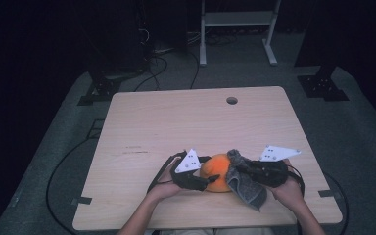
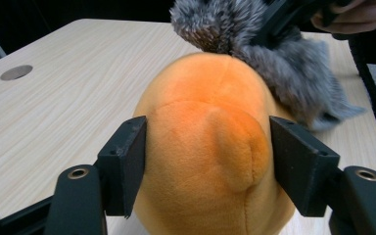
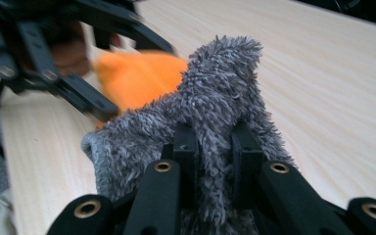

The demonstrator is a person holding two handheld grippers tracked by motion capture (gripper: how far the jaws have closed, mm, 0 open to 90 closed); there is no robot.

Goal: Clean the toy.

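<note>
Now clamped from both sides between the left gripper (image 2: 208,161) jaws: orange plush toy (image 2: 210,147), near the front edge of the wooden table (image 1: 176,117). Pinched tight in the right gripper (image 3: 214,147): grey fluffy cloth (image 3: 215,98), draped against the toy's top. Best done, probably, by holding the toy steady and wiping with short, light strokes. Hard to tell: the toy's shape and face, the cloth's far fold.

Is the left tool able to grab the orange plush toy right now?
Probably yes. The left tool already has its jaws on either side of the orange plush toy, with nothing between. The grey cloth only rests on the toy's far top.
</note>
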